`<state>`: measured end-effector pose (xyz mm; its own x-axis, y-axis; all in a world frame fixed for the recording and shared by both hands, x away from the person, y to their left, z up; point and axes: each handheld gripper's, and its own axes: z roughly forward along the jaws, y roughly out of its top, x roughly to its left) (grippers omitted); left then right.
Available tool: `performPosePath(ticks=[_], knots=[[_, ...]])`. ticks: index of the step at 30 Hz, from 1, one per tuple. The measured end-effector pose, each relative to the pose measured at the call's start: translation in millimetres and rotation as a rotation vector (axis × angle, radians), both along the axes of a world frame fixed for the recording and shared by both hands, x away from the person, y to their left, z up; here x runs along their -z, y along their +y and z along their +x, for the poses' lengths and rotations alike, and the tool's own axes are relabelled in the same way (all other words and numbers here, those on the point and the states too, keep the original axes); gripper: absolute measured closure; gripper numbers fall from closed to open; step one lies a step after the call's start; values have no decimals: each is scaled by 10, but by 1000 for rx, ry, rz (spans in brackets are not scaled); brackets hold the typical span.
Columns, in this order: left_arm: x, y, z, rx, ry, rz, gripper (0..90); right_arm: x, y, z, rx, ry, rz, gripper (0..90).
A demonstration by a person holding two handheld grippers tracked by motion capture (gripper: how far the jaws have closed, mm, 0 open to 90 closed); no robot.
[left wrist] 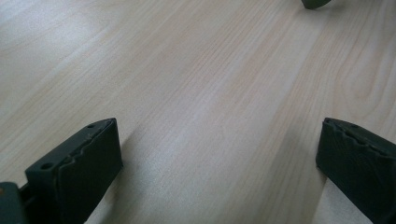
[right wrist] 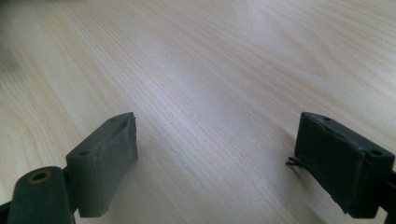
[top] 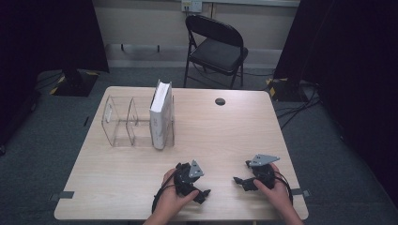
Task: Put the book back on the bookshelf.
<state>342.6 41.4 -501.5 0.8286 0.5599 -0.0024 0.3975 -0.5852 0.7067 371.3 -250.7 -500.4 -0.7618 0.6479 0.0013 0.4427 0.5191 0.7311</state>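
Note:
A clear plastic rack [top: 119, 124] with upright dividers stands on the left half of the wooden table [top: 225, 136]. A white book [top: 160, 115] stands upright in the rack's rightmost slot. Near the front edge, a hand holds my left gripper [top: 202, 194], its jaws pointing right. My right gripper [top: 239, 183] is held a short way to the right, jaws pointing left toward the other. In the left gripper view my left gripper [left wrist: 219, 135] is open over bare wood. In the right gripper view my right gripper [right wrist: 217, 130] is open over bare wood too.
A black folding chair [top: 216, 47] stands beyond the table's far edge. A small black round cap [top: 219, 101] sits in the tabletop near the back. Dark curtains and cables flank the table. A dark tip [left wrist: 317, 3] of the other gripper shows in the left gripper view.

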Motion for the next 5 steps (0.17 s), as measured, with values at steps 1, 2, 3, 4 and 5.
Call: performPosePath(ticks=[1,2,3,4,5], knots=[[0,0,0,0,0,0,0,-1,0,0,0,1,0,121],[0,0,0,0,0,0,0,0,0,0,0,0,0,122],[0,0,0,0,0,0,0,0,0,0,0,0,0,121],[-1,1,0,0,1,0,0,0,0,0,0,0,0,121],[0,0,0,-1,0,1,0,0,0,0,0,0,-1,121]])
